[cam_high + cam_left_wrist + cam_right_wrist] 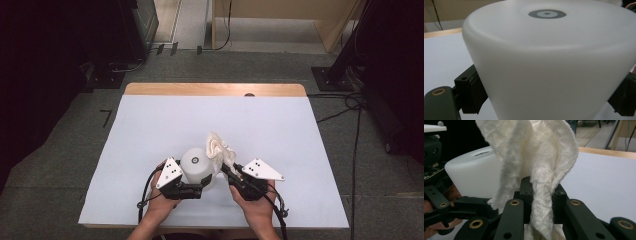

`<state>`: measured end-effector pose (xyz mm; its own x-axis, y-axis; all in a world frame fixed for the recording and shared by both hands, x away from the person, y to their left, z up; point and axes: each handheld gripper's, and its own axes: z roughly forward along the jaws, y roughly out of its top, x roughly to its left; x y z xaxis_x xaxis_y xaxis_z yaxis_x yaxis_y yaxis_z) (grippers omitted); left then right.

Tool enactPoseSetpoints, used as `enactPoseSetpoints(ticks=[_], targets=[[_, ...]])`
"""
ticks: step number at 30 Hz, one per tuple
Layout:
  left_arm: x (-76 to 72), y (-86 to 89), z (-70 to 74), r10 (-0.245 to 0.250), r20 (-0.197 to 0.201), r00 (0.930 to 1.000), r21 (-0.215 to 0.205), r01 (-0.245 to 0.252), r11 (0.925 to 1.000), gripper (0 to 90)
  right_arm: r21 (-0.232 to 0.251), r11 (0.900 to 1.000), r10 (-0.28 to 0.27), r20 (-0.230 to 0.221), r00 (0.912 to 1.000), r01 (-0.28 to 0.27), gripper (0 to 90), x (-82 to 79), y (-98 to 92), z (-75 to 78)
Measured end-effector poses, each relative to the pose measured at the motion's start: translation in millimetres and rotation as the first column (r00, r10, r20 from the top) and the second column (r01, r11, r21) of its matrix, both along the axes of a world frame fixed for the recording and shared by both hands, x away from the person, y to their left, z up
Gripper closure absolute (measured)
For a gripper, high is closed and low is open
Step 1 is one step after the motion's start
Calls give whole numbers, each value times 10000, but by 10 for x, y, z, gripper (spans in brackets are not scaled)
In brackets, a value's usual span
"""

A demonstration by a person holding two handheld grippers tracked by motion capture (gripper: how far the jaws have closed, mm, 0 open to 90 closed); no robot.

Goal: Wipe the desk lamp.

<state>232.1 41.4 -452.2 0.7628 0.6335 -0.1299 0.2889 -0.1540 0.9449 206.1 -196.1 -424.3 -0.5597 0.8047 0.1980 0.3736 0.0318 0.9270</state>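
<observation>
A: Left tool (204, 183) state?

B: Clenched on the white cup (196, 164). The cup stood upside down on the surface (150, 130), its base with a grey ring mark facing up. In the left gripper view the cup (554, 65) sat between the two black jaws, one pad against each flank, low on the wall near the rim.

A: Right tool (226, 170)?

B: Clamped on the white cloth (220, 149). In the right gripper view the jaws were closed tight on a bunched fold of the cloth (536, 170), the rest fanning upward above the tips and a short tail hanging below them.

A: Cloth relative to the cup?

B: Just beside it, on the side toward the right tool, rising a little past the cup's upturned base. Whether fabric touched the cup wall, could not tell.

A: Tools relative to each other?

B: Near, cup between them; both at the near edge of the surface
</observation>
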Motion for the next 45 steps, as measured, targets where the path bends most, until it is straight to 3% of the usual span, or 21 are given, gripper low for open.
enactPoseSetpoints(ticks=[7,15,17,24,27,31,35,41,45], targets=[[-1,54,80,74,217,9997,-171,-70,9998,83,-293,9994,203,-162,9997,-208,768,10,67,-81],[34,196,167,481,357,9982,-641,-458,9969,84,-632,9957,614,-992,9932,-679,768,52,147,-241],[36,197,165,457,327,9984,-664,-435,9968,84,-592,9959,627,-1003,9930,-689,768,54,151,-238],[13,35,64,54,148,9999,32,-55,10000,84,-216,9991,358,-502,9981,-369,768,38,64,-84],[2,14,71,43,270,9996,30,-44,10000,84,-122,9994,329,-434,9985,-335,768,38,28,-59],[11,91,133,452,510,9977,-210,-441,9988,84,-246,9986,450,-621,9971,-466,768,51,57,-118],[34,185,176,724,514,9960,-608,-693,9957,84,-332,9968,689,-1100,9915,-730,767,75,126,-222],[56,213,160,932,646,9935,-565,-896,9944,84,-553,9931,933,-1556,9834,-1030,767,90,191,-302],[90,212,96,1027,649,9926,-570,-991,9934,84,-533,9960,633,-1451,9874,-717,765,113,124,-280]])
